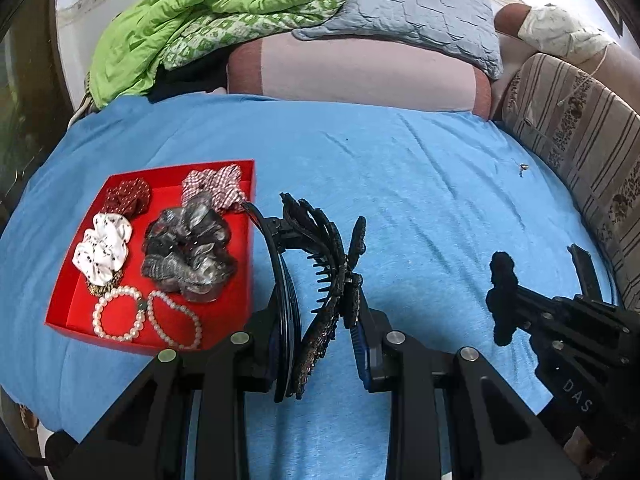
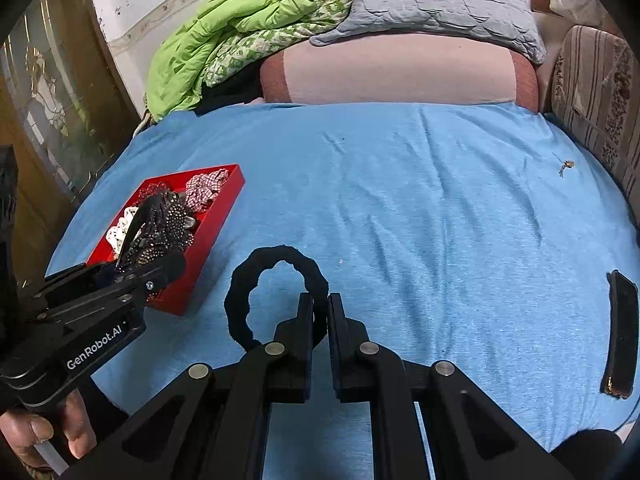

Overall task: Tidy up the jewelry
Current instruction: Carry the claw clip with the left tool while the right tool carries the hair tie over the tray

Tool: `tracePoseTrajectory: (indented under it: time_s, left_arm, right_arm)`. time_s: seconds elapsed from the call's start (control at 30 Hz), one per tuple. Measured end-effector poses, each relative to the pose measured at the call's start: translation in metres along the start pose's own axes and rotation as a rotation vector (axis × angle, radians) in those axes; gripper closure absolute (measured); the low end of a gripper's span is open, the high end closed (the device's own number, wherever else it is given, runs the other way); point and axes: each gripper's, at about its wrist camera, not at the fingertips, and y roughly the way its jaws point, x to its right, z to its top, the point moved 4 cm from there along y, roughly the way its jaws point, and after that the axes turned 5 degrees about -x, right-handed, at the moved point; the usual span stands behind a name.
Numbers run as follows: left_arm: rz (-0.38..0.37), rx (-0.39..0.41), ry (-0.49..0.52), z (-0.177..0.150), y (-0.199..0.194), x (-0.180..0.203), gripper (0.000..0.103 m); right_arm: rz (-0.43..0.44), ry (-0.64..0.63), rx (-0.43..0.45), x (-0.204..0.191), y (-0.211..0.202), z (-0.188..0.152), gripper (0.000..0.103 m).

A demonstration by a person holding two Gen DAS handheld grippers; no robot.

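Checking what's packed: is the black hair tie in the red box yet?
Out. The right gripper holds the black hair tie above the blue sheet, beside the red box.

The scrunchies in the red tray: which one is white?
The white scrunchie with black dots, at the tray's left side; the others are dark red, checked and grey.

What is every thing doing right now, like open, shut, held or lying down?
Left gripper: shut on black beaded hair claw clip.
Right gripper: shut on black fuzzy hair tie.
Red cardboard tray: open, holding scrunchies.
White pearl bracelet: lying in the tray.
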Motion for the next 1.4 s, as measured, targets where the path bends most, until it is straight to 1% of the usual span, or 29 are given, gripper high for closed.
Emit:
tracePoseTrajectory:
  time_s: [0.37, 0.63, 0.9, 1.17, 1.4]
  left_arm:
    - [0.004, -0.016, -0.044, -0.010, 0.004, -0.025, 0.074]
    - [-0.008, -0.011, -0.085, -0.012, 0.003, -0.044, 0.074]
    - [0.000, -0.001, -0.118, -0.010, 0.002, -0.069, 0.074]
    - [0.033, 0.013, -0.129, -0.005, 0.004, -0.095, 0.074]
    - [0.072, 0.037, -0.136, 0.005, 0.000, -0.124, 0.074]
  right_arm:
    - [0.014, -0.025, -0.035, -0.020, 0.010, 0.000, 0.095]
    - [0.016, -0.058, -0.052, -0.037, 0.016, 0.002, 0.094]
    - [0.027, -0.092, -0.071, -0.057, 0.025, 0.011, 0.094]
    - [0.051, -0.133, -0.077, -0.084, 0.035, 0.028, 0.094]
    - [0.093, -0.152, -0.081, -0.110, 0.044, 0.045, 0.094]
